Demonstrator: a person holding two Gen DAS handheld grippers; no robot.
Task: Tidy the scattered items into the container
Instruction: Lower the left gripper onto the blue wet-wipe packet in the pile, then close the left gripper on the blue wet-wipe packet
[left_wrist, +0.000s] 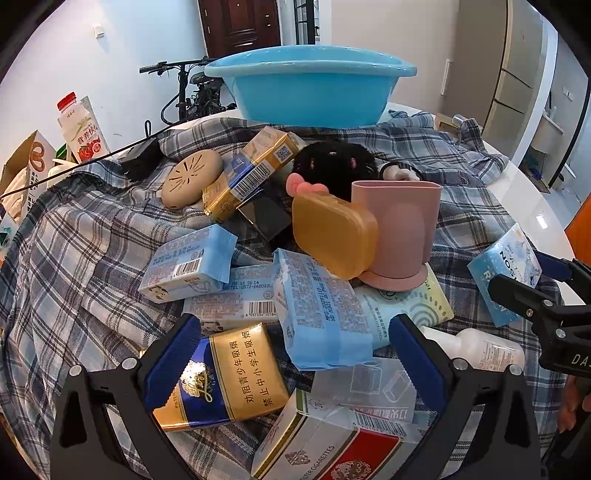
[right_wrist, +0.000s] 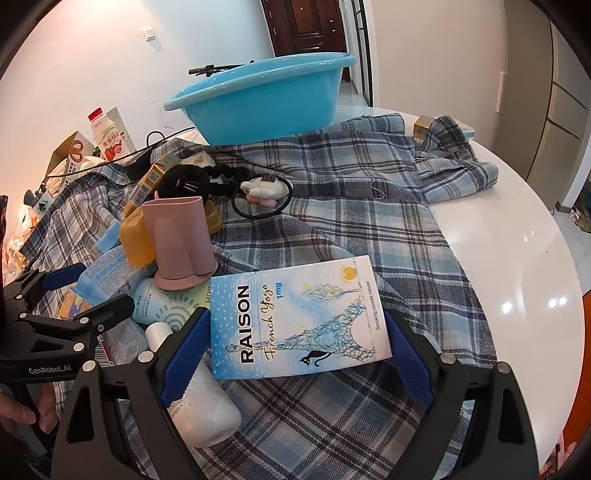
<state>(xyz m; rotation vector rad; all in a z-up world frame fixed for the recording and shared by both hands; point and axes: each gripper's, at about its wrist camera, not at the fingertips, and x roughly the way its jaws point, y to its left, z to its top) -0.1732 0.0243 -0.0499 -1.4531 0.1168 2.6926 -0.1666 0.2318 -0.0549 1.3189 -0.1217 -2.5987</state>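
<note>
A blue plastic basin (left_wrist: 310, 88) stands at the far side of the plaid cloth; it also shows in the right wrist view (right_wrist: 266, 99). A heap of items lies before it: a pink cup (left_wrist: 399, 229), an orange case (left_wrist: 332, 236), tissue packs (left_wrist: 321, 314) and cigarette packs. My left gripper (left_wrist: 295, 354) is open over the heap, with a blue-and-gold cigarette pack (left_wrist: 221, 380) by its left finger. My right gripper (right_wrist: 297, 354) is open, its fingers on either side of a light blue RAISON box (right_wrist: 295, 317) lying flat on the cloth, apparently not gripping.
A white bottle (right_wrist: 203, 402) lies by my right gripper's left finger. A black plush toy (right_wrist: 184, 181) and a hair tie (right_wrist: 262, 195) lie behind the cup. A milk bottle (left_wrist: 79, 129) and cartons stand at the far left. The white round table's edge (right_wrist: 517, 258) curves at right.
</note>
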